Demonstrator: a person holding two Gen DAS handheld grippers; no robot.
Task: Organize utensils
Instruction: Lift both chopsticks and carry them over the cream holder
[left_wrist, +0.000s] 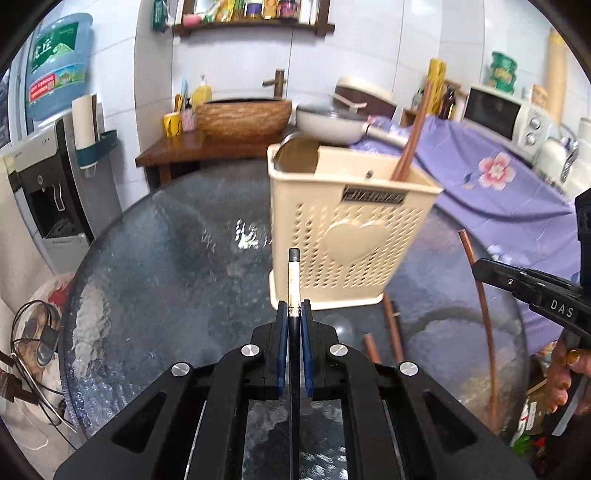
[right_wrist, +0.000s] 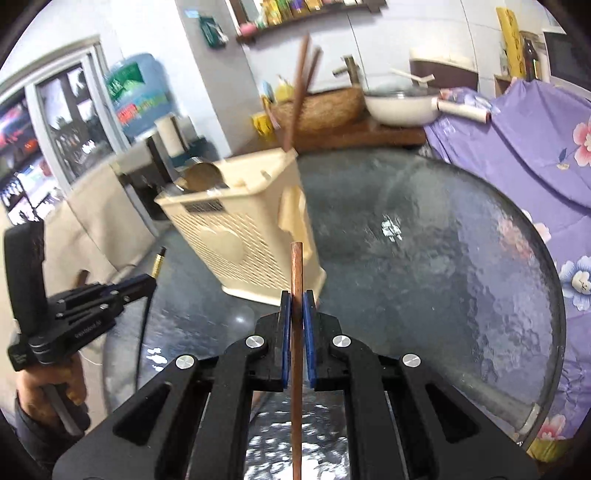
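Note:
A cream perforated utensil basket (left_wrist: 347, 225) stands on the round glass table (left_wrist: 177, 251); it also shows in the right wrist view (right_wrist: 240, 236). It holds brown chopsticks (left_wrist: 410, 144) and a metal utensil (left_wrist: 297, 155). My left gripper (left_wrist: 294, 314) is shut on a black chopstick with a pale end (left_wrist: 293, 280), held in front of the basket. My right gripper (right_wrist: 296, 302) is shut on a brown chopstick (right_wrist: 296, 269), just right of the basket. Two brown chopsticks (left_wrist: 391, 328) lie on the table by the basket's base.
A purple flowered cloth (left_wrist: 491, 173) covers the counter at right, with a microwave (left_wrist: 506, 114) on it. A white pan (left_wrist: 332, 123) and a wooden basin (left_wrist: 243, 116) sit behind the table. A water dispenser (left_wrist: 48, 184) stands at left.

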